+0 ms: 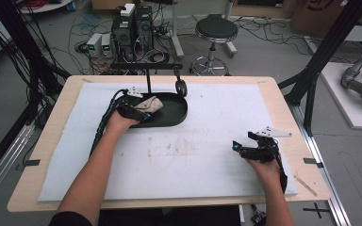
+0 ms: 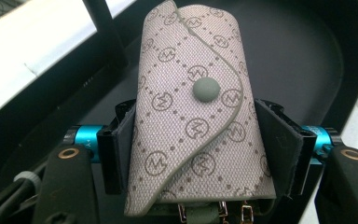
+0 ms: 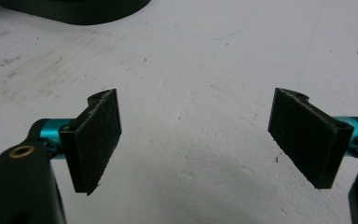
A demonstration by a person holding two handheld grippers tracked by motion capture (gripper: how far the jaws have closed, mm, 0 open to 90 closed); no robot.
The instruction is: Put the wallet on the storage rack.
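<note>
A monogrammed snap pouch (image 2: 198, 121) is pinched by the left claw (image 2: 198, 140) over the black oval tray (image 1: 174, 110); the right claw (image 3: 209, 140) is held spread above the tabletop (image 1: 207, 155).

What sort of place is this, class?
Probably a robotics lab or data-collection workspace: computer towers and tangled cables on the floor, black frame struts around a padded table.

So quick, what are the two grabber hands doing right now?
Left gripper: shut on the patterned pouch, above the black tray.
Right gripper: open, holding nothing, over the white mat.
</note>
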